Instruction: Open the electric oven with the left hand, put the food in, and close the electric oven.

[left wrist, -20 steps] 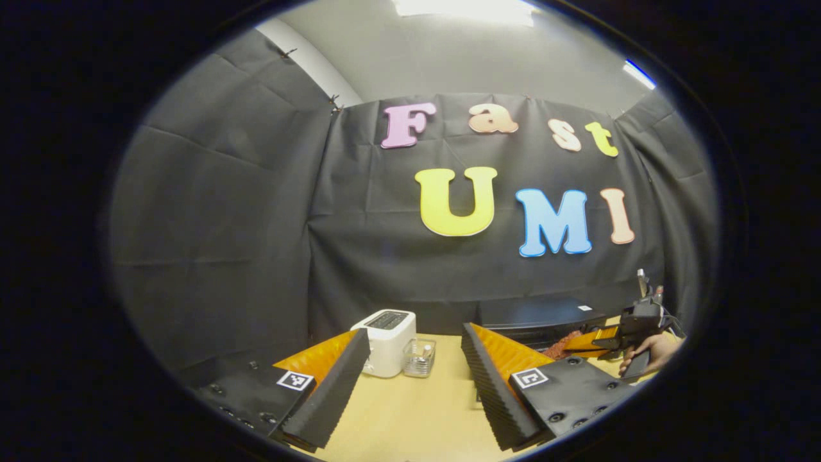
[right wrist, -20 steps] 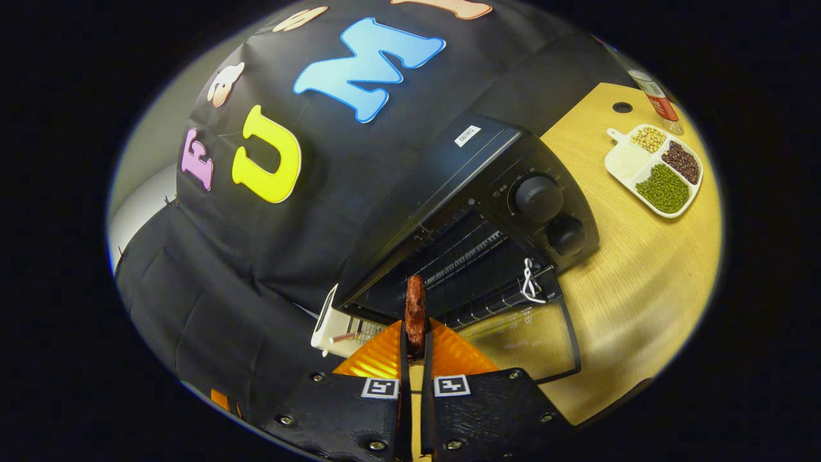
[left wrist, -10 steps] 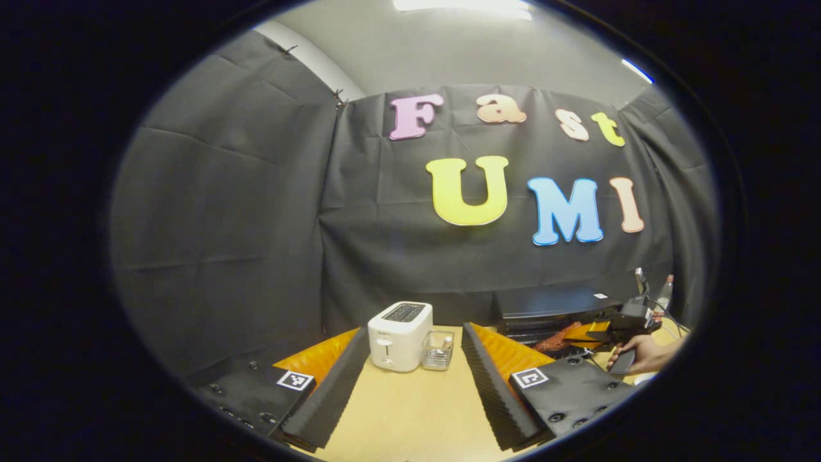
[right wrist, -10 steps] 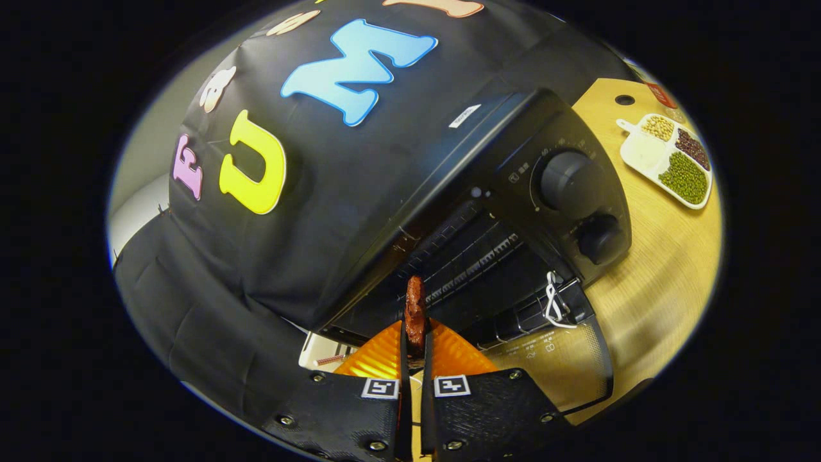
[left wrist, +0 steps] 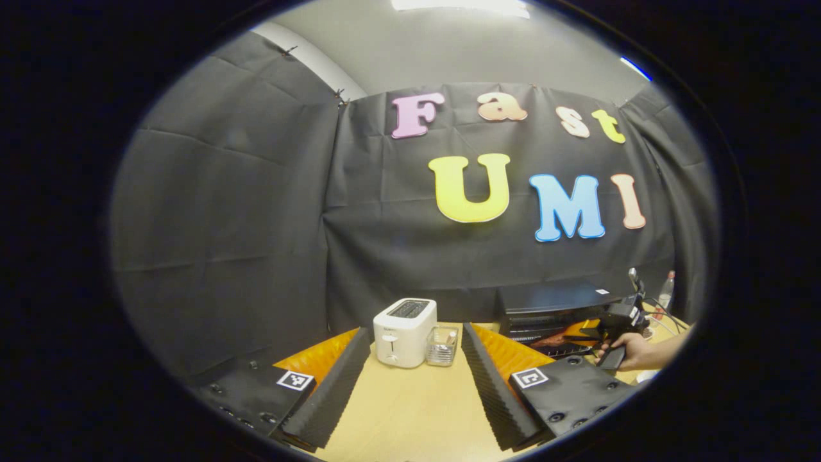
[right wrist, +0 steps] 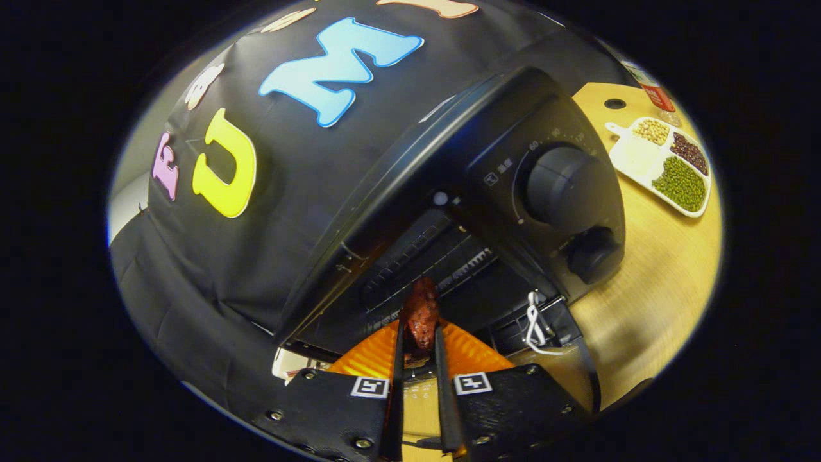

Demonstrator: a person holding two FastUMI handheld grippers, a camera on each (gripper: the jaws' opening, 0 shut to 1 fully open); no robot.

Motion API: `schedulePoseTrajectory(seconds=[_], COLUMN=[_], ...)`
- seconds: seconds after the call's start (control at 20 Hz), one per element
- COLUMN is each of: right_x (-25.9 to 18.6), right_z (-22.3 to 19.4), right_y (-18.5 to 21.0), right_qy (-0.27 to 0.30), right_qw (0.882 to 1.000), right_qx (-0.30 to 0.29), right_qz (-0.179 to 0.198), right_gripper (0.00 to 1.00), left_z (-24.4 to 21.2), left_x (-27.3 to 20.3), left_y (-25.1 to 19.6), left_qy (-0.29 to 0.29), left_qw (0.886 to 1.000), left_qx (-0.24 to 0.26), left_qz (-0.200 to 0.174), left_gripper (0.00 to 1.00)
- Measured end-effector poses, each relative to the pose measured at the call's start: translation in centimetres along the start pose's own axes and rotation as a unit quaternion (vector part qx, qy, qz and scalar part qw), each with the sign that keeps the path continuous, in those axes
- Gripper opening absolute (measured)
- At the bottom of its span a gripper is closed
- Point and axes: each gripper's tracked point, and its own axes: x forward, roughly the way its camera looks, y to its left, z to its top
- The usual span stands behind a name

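Food [right wrist: 420, 316] sits pinched in the right tool [right wrist: 417, 333] at the electric oven [right wrist: 462, 212] mouth, frame centre. Bean tray [right wrist: 667, 170] lies upper right on the desk [right wrist: 648, 289]. Left tool [left wrist: 410, 359] gapes empty; toaster [left wrist: 404, 323] and clear cup [left wrist: 442, 345] stand beyond it.

I see a toaster [left wrist: 405, 323] on the table [left wrist: 410, 410], a glass container [left wrist: 442, 346] touching its right, the oven [left wrist: 551, 307] farther right.
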Motion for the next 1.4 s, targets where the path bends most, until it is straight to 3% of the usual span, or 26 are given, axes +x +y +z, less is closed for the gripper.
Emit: schedulePoseTrajectory(seconds=[0.05,0.1,0.2,0.35,0.75,1.1,1.4], right_x=[-0.3,-0.7,-1.6,-3.4,-11.3,-20.0,-26.7], right_z=[0.3,0.4,1.8,4.1,6.2,11.3,16.0], right_y=[0.2,0.5,0.8,0.3,1.7,2.5,1.5], right_qy=[-0.005,-0.010,-0.037,-0.067,-0.076,-0.128,-0.185], right_qw=[1.000,1.000,0.998,0.992,0.976,0.950,0.926], right_qx=[-0.011,-0.023,-0.060,-0.104,-0.204,-0.284,-0.329], right_qz=[-0.001,0.004,-0.001,-0.025,-0.002,0.007,-0.018], right_gripper=[0.15,0.33,1.00,0.97,0.98,0.98,0.98], left_z=[0.2,0.2,0.3,0.6,0.2,-2.8,-7.1], left_x=[-0.1,-0.3,-0.7,-1.3,-2.6,-2.7,-1.3], left_y=[-0.1,-0.2,-0.6,-1.4,-7.2,-14.8,-20.4], left_qy=[-0.001,-0.002,-0.004,-0.008,-0.007,0.021,0.070], left_qw=[1.000,1.000,1.000,1.000,0.999,0.996,0.990], left_qx=[0.001,0.002,0.000,-0.001,-0.015,-0.023,-0.014], left_qz=[0.001,0.001,0.001,-0.001,-0.033,-0.084,-0.125], left_gripper=[0.98,0.98,0.98,0.98,0.99,0.99,0.99])
